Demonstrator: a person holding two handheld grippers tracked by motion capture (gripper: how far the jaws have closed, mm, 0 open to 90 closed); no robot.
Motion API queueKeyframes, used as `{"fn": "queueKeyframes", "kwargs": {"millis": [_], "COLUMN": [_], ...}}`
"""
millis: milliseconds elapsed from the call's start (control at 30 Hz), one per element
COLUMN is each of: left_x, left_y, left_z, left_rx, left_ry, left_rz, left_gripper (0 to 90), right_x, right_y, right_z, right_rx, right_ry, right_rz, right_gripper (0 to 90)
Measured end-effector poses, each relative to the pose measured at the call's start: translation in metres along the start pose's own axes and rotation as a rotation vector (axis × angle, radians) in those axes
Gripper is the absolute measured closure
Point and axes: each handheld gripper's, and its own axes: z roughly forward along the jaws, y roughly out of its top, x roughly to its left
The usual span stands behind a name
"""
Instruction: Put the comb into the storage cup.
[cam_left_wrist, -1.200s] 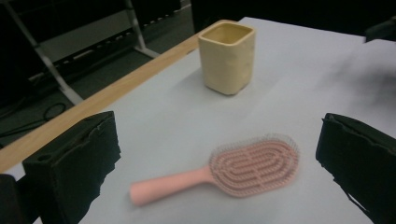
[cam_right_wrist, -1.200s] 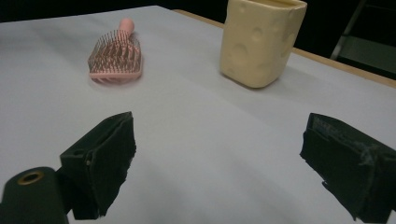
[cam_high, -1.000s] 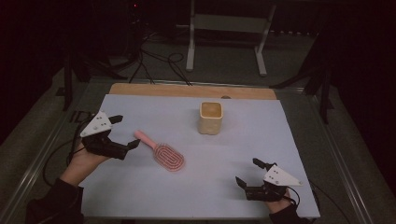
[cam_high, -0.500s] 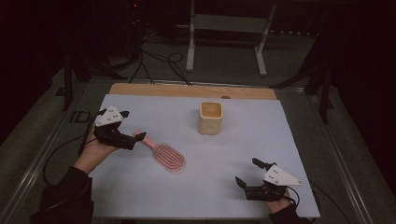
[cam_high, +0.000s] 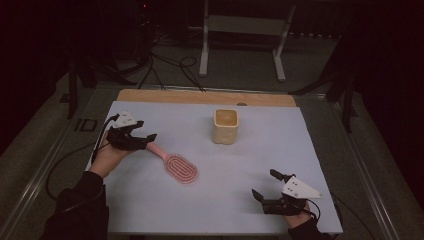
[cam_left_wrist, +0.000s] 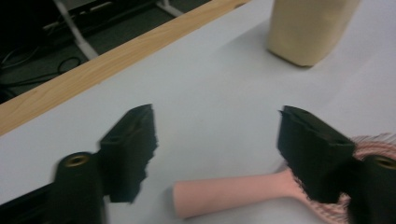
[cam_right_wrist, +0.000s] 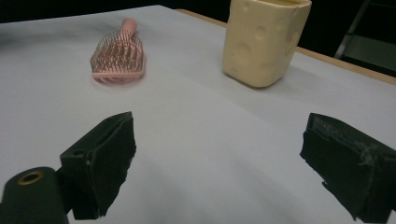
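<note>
A pink hairbrush (cam_high: 176, 163) lies bristles-up on the white table cover, its handle pointing toward the left. My left gripper (cam_high: 145, 141) is open right over the handle end; in the left gripper view the handle (cam_left_wrist: 233, 192) lies below and between the two spread jaws, untouched. A cream cup with dimpled sides (cam_high: 226, 126) stands upright near the table's back middle, also seen as the cup (cam_left_wrist: 310, 28) and the cup (cam_right_wrist: 264, 39). My right gripper (cam_high: 265, 186) rests open near the front right, with the hairbrush (cam_right_wrist: 117, 58) far ahead of it.
The white cover (cam_high: 260, 150) spans the table, with a bare wooden strip (cam_high: 200, 97) along the far edge. A white metal stand (cam_high: 240, 30) and cables (cam_high: 165, 60) sit on the floor beyond. Each gripper trails a black cable.
My left gripper has moved right and forward from the table's left edge to the hairbrush handle. The right gripper, the hairbrush and the cup have stayed where they were.
</note>
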Motion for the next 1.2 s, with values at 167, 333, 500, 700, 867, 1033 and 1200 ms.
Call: {"fn": "queueKeyframes", "kwargs": {"millis": [167, 333, 500, 700, 867, 1033, 1200], "left_x": [0.002, 0.007, 0.012, 0.014, 0.012, 0.01, 0.01], "left_y": [-0.006, -0.012, -0.016, -0.017, -0.017, -0.017, -0.018], "left_z": [0.009, 0.017, 0.027, 0.039, 0.052, 0.06, 0.066], "left_rx": [0.03, 0.061, 0.09, 0.128, 0.191, 0.224, 0.259], "left_ry": [0.021, 0.016, 0.03, 0.021, 0.011, -0.011, -0.02], "left_rz": [-0.011, -0.013, 0.001, 0.007, 0.029, 0.046, 0.057], "left_gripper": [44.1, 59.6, 73.2, 89.3, 89.9, 90.0, 90.0], "right_x": [0.0, 0.001, 0.001, 0.001, 0.001, 0.0, 0.0], "right_y": [0.0, 0.0, -0.001, 0.0, 0.0, -0.001, -0.001], "right_z": [0.0, 0.0, 0.001, 0.001, 0.001, 0.001, 0.001], "right_rx": [-0.006, -0.002, 0.005, 0.004, 0.001, 0.001, 0.001], "right_ry": [-0.001, 0.002, 0.006, 0.007, 0.008, 0.012, 0.012], "right_rz": [0.003, -0.001, 0.002, 0.001, 0.002, 0.004, 0.007], "right_gripper": [9.5, 9.5, 9.5, 9.5, 9.5, 9.5, 9.5]}}
